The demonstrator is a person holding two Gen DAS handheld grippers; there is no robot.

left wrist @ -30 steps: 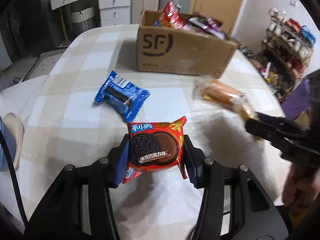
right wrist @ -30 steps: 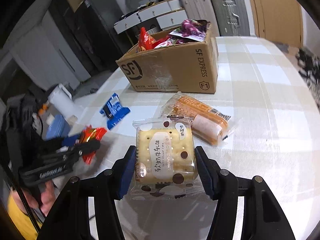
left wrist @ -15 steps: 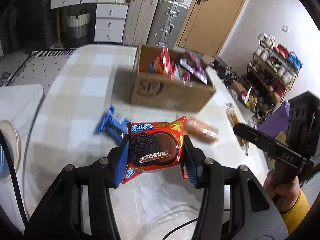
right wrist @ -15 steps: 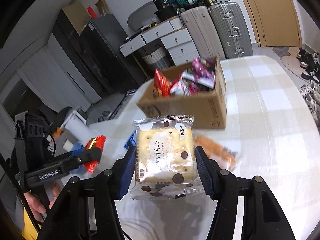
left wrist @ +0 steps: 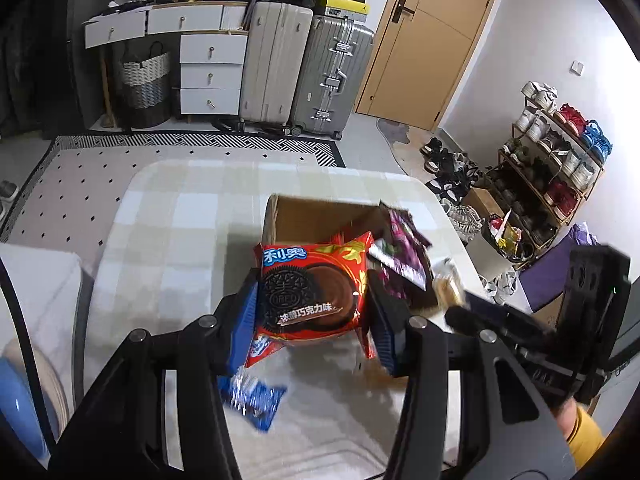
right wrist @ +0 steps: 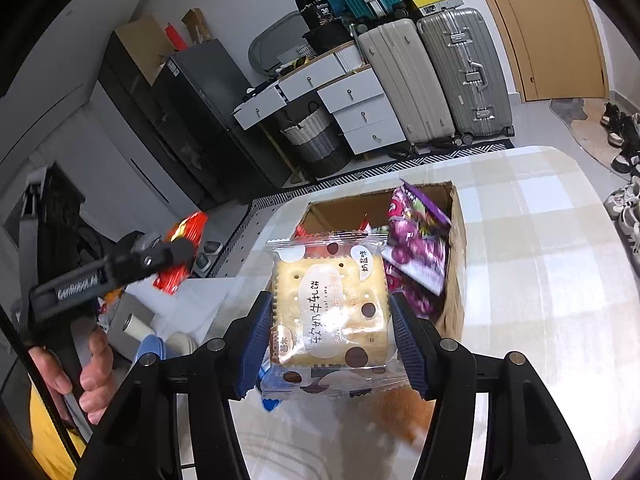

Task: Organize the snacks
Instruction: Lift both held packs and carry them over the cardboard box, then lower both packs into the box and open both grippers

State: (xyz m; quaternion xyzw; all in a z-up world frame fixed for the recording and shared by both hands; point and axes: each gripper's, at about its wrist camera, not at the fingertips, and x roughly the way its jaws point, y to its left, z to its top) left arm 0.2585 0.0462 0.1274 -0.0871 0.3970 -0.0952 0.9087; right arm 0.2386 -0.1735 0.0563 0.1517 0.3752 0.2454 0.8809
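The left gripper (left wrist: pixel 314 310) is clamped on a red Oreo packet (left wrist: pixel 312 292), held above the table near the cardboard box (left wrist: pixel 304 216). The right gripper (right wrist: pixel 330 332) is closed on a cracker packet (right wrist: pixel 330 312), raised before the same box, which contains snacks.

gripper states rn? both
Left gripper: closed on the red Oreo pack.
Right gripper: closed on the milk cracker pack.
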